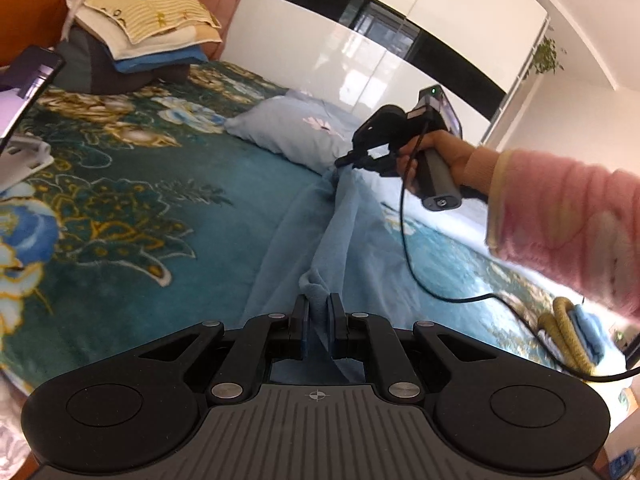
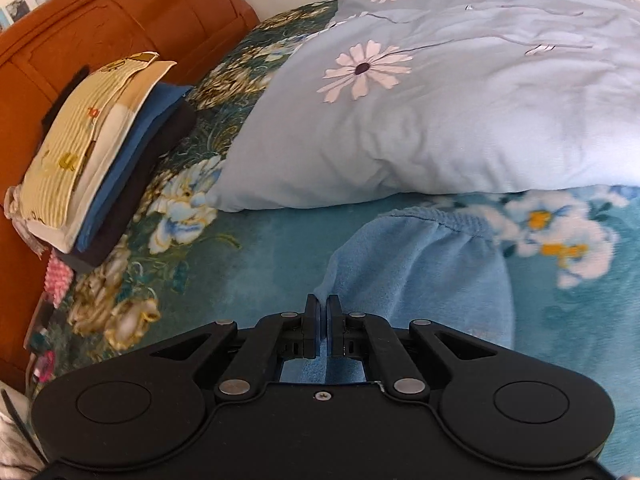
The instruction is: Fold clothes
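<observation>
While stretched over bed point(image 1: 132, 216), blue garment point(image 1: 320, 240) pinched by left gripper point(image 1: 319, 312), right gripper point(image 2: 324, 312).

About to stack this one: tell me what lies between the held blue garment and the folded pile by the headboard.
Nothing visible. Both grippers, left and right, are shut on the light blue garment. Only bare floral blanket separates it from the folded pile; the pillow sits aside.

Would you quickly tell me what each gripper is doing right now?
Left gripper: shut on the light blue garment.
Right gripper: shut on another edge of the same garment.
</observation>
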